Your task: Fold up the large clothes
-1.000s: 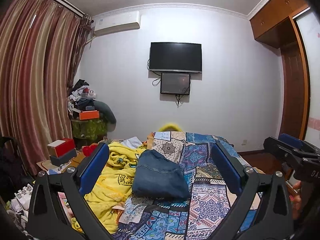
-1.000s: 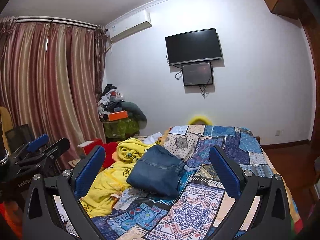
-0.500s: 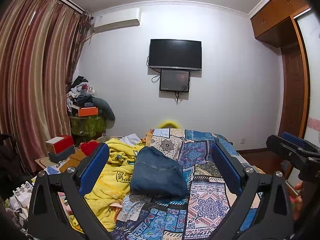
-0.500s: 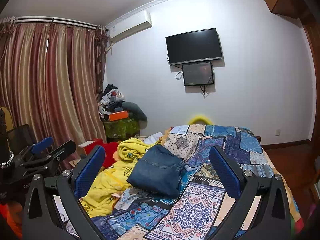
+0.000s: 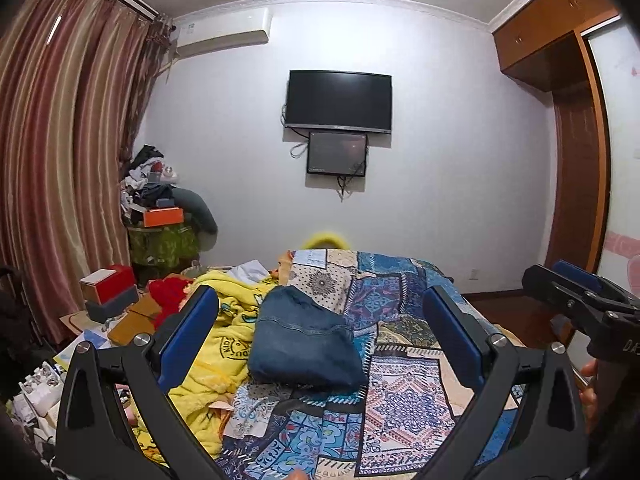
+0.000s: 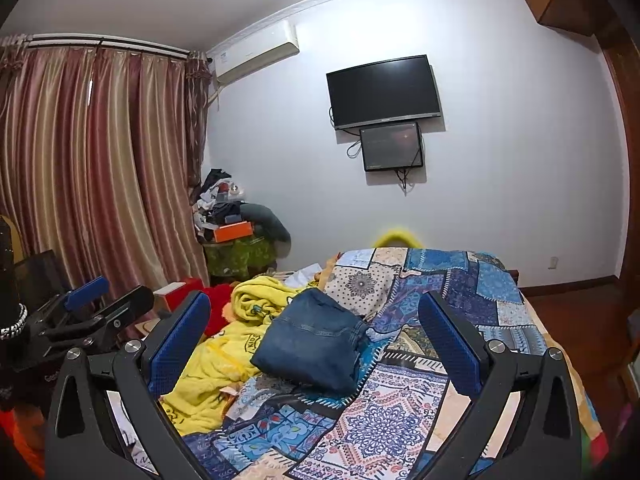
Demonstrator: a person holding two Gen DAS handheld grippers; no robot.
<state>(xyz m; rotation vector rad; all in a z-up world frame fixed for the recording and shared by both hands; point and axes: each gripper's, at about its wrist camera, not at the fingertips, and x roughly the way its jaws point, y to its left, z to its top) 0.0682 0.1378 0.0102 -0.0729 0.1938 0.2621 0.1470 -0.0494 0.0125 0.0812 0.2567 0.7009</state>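
A folded blue denim garment (image 5: 304,344) (image 6: 316,344) lies as a compact bundle on the patchwork bedspread (image 5: 404,392) (image 6: 400,412). My left gripper (image 5: 320,312) hovers well back from it, open and empty. In the right wrist view my right gripper (image 6: 314,312) is likewise open with nothing between its blue pads, held back from the bundle. The right gripper also shows at the right edge of the left wrist view (image 5: 580,304), and the left gripper shows at the left edge of the right wrist view (image 6: 100,304).
A rumpled yellow blanket (image 5: 216,344) (image 6: 216,356) lies left of the denim. Boxes and clutter (image 5: 108,292) crowd the floor at left by the curtains (image 5: 60,160). A TV (image 5: 338,100) hangs on the far wall; a wooden wardrobe (image 5: 576,160) stands at right.
Both views shift only slightly; the left wrist view has tilted up a little. The denim bundle stays put and both grippers remain open.
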